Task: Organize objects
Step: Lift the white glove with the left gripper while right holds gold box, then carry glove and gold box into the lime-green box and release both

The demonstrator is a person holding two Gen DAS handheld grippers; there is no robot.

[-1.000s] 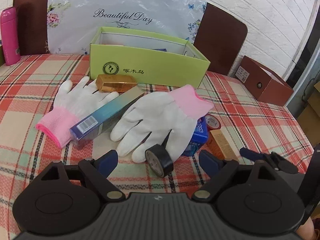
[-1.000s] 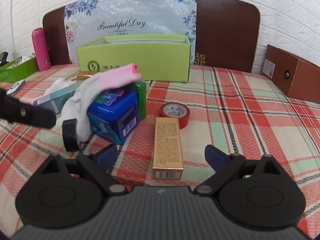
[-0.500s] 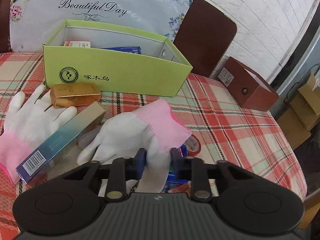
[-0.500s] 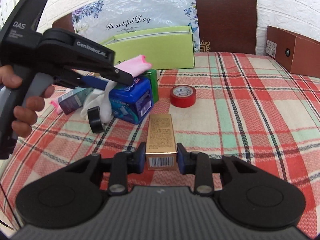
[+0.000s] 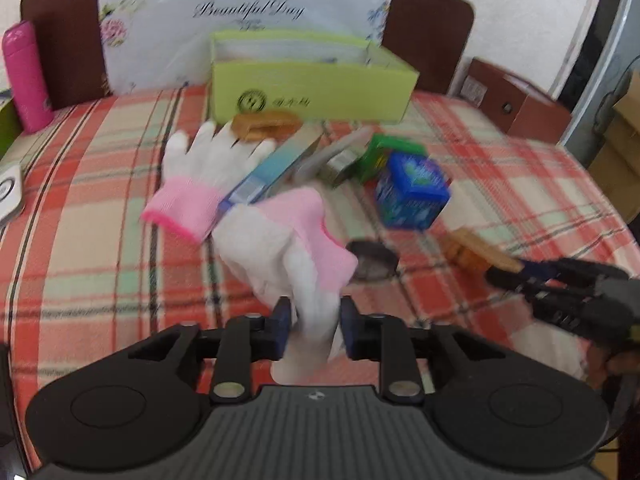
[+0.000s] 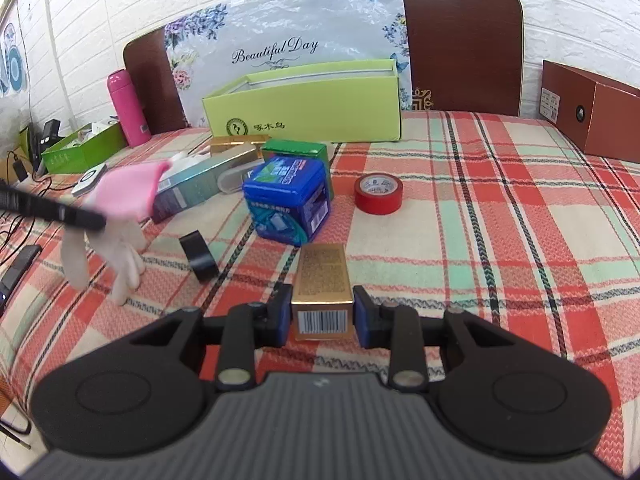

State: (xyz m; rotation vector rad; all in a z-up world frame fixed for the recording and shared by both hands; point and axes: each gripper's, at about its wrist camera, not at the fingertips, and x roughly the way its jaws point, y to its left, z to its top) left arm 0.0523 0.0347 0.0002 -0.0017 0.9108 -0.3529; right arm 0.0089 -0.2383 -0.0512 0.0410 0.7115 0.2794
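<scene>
White glove (image 5: 304, 264), pink-cuffed, hanging lifted off the plaid tablecloth (image 5: 80, 240) between the pads of the left gripper (image 5: 312, 330), jaws just reopened partway, contact unclear through blur. Gold box (image 6: 323, 284) clamped endwise in the right gripper (image 6: 322, 314), barcode facing camera.

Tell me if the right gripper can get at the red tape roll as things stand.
Probably not yet. The right gripper is shut on the gold box, so its jaws are taken. The path itself looks free: the red tape roll sits alone on the tablecloth, apart from the blue box.
</scene>
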